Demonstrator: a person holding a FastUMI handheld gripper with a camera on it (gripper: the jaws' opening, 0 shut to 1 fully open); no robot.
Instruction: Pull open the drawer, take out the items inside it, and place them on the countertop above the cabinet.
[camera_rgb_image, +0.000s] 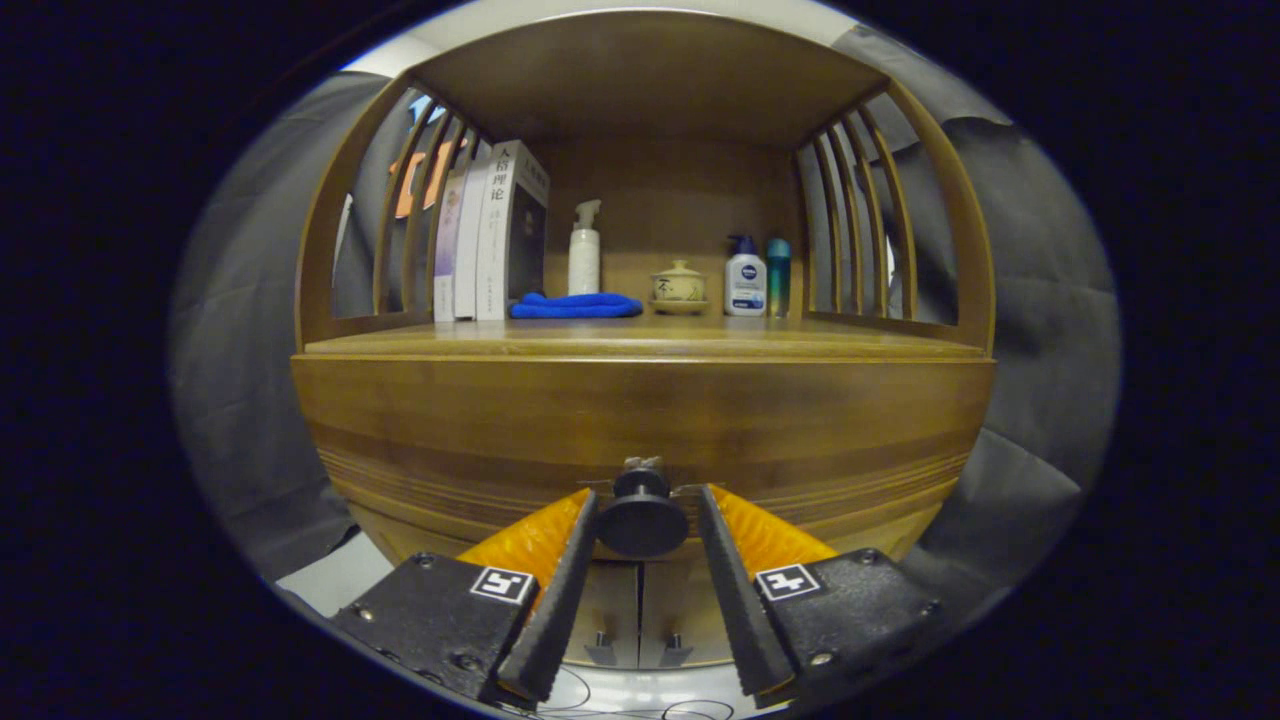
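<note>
Flanking the dark round drawer knob (641, 520), the gripper (645, 500) stood with fingers parted, seemingly not yet pressing, before the closed wooden drawer front (640, 420).

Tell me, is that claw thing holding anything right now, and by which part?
The gripper has the drawer's round knob between its fingers, which flank its sides. Whether both actually press on it cannot be told; small gaps seem to remain.

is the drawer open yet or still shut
Shut. The drawer front sits flush under the countertop, nothing of its inside showing. The gripper brackets the knob, fingers apparently not yet pressing it.
</note>
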